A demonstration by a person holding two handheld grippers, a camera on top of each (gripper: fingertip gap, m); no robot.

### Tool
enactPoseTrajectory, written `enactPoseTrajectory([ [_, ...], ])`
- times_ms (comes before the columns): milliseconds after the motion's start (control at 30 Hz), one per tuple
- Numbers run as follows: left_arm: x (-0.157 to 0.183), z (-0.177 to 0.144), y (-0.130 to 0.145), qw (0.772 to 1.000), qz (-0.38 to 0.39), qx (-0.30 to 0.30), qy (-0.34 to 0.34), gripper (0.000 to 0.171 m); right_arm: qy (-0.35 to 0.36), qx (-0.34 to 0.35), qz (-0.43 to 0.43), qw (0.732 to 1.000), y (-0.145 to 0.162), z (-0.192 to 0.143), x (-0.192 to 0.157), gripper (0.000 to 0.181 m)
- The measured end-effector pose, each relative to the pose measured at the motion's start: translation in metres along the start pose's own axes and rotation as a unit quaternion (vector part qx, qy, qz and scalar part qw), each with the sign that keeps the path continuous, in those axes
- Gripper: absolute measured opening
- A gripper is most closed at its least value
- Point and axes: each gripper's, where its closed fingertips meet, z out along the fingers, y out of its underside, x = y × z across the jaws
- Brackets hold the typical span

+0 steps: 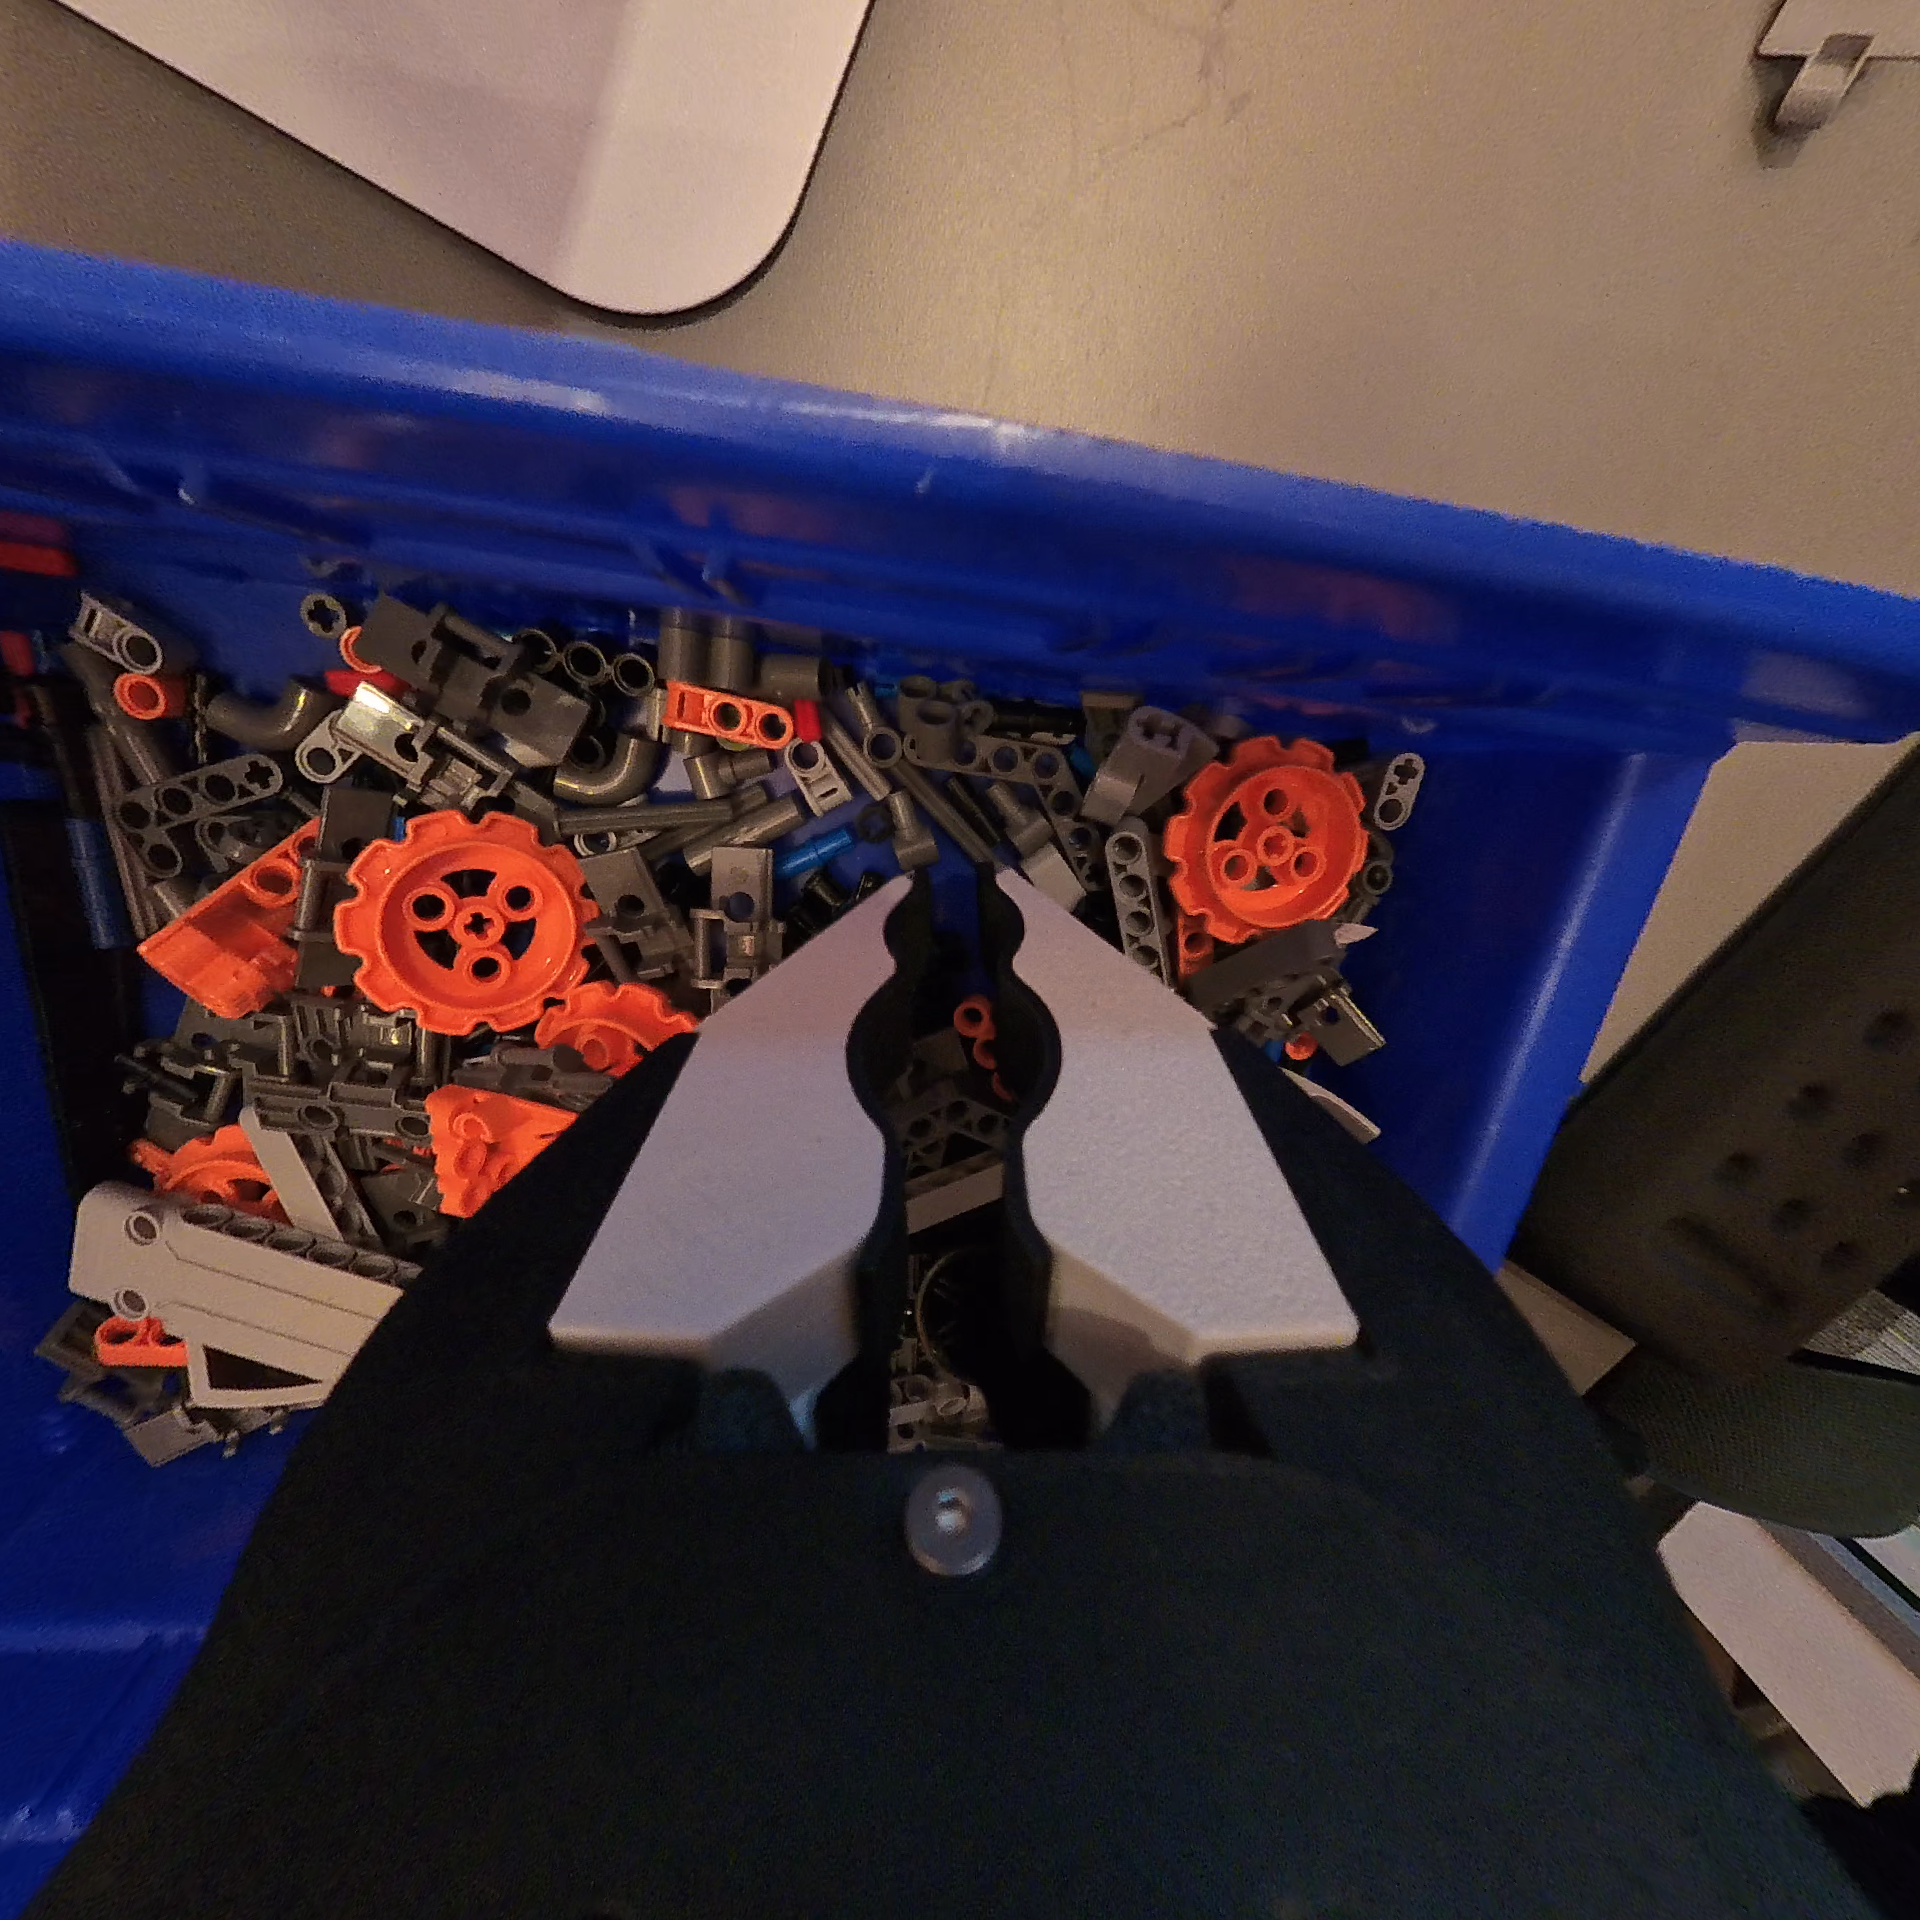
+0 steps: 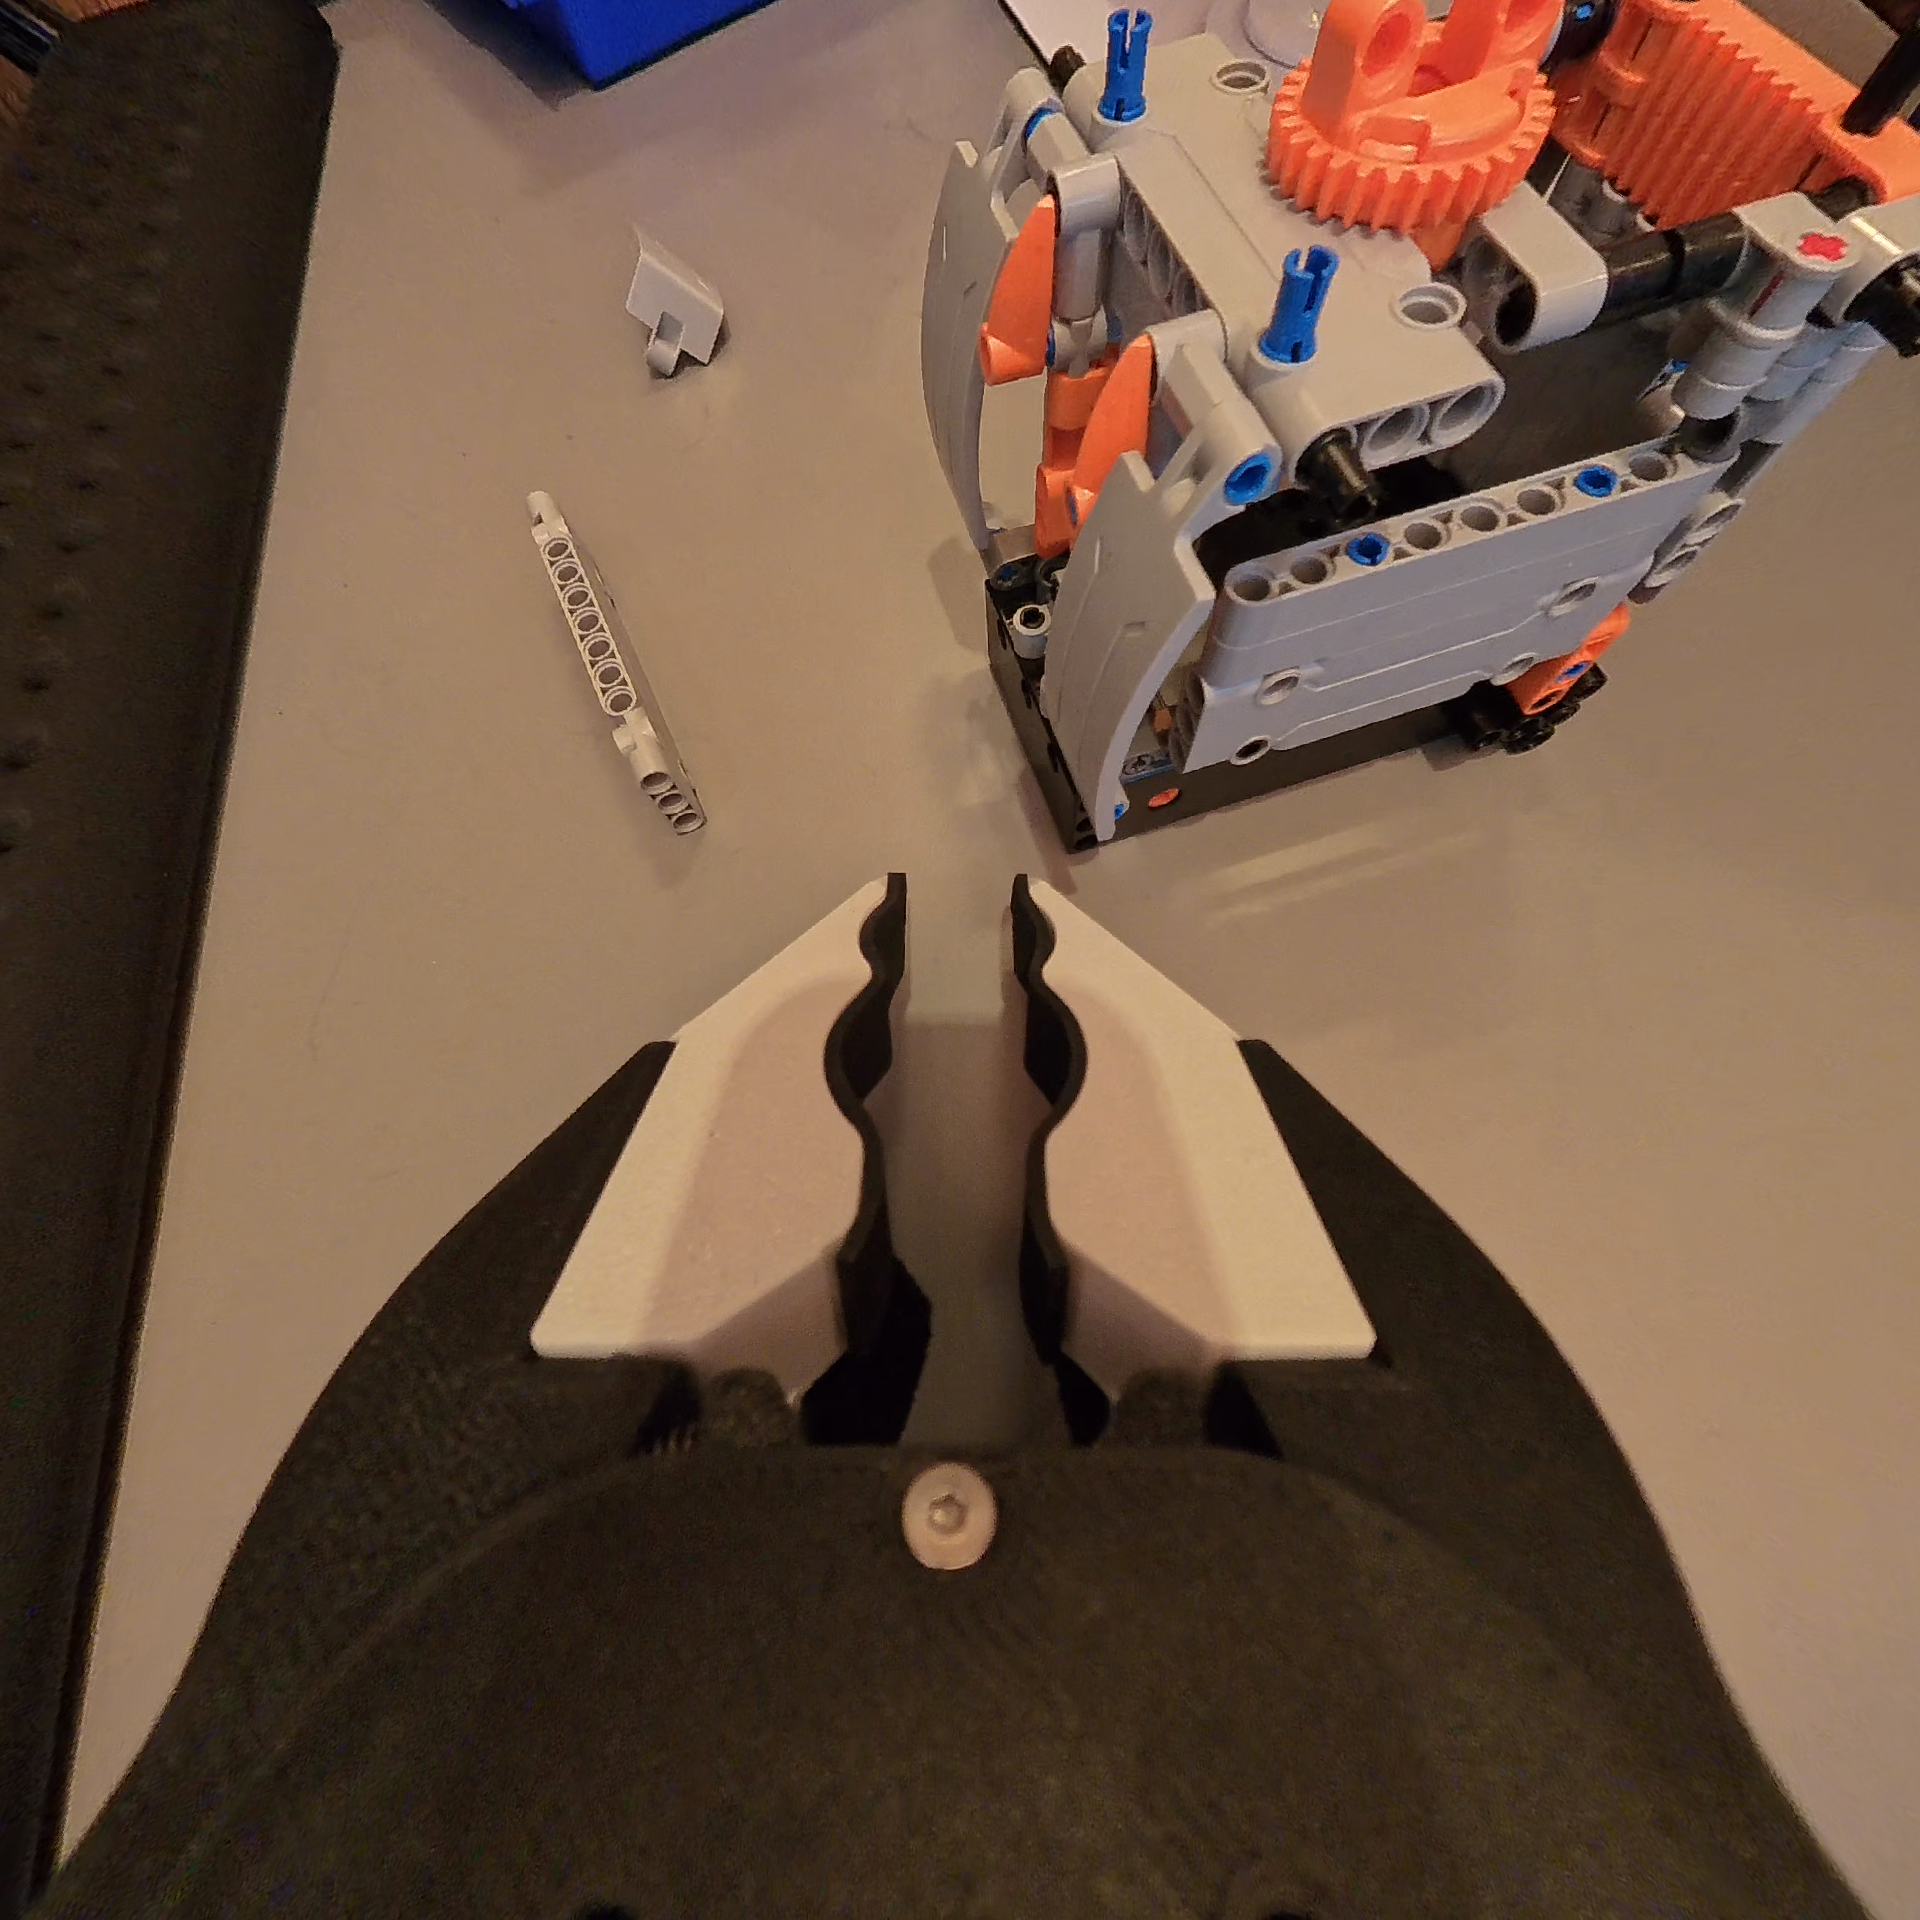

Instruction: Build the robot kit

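My left gripper (image 1: 948, 883) hangs over a blue plastic bin (image 1: 935, 520) filled with loose building-toy parts, mostly dark grey beams and pins. Its jaws stand a narrow gap apart and hold nothing; the tips are just above the heap. Two large orange gear-like wheels (image 1: 468, 920) (image 1: 1265, 840) lie left and right of the tips. My right gripper (image 2: 958, 883) is slightly open and empty, low over a grey table (image 2: 1455, 1143). A partly built grey, orange and black model (image 2: 1351, 468) stands ahead to its right. A long light grey beam (image 2: 613, 665) lies ahead to its left.
A small light grey panel piece (image 2: 673, 301) lies on the table beyond the beam. A dark perforated mat (image 2: 135, 623) runs along the left side. A white rounded slab (image 1: 499, 135) sits beyond the bin. A black strap-like object (image 1: 1787, 1122) is at the bin's right. Spacing between my two grippers at the tips: around 40 centimetres.
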Motion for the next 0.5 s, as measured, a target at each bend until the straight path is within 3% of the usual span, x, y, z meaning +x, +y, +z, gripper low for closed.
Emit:
enactPoseTrajectory([
  [500, 0.0030, 0.0004, -0.0007, 1.000, 0.002, 0.007, 0.014, 0.006, 0.000, 0.000, 0.004, 1.000, 0.0000, 0.0002, 0.0008, 0.018],
])
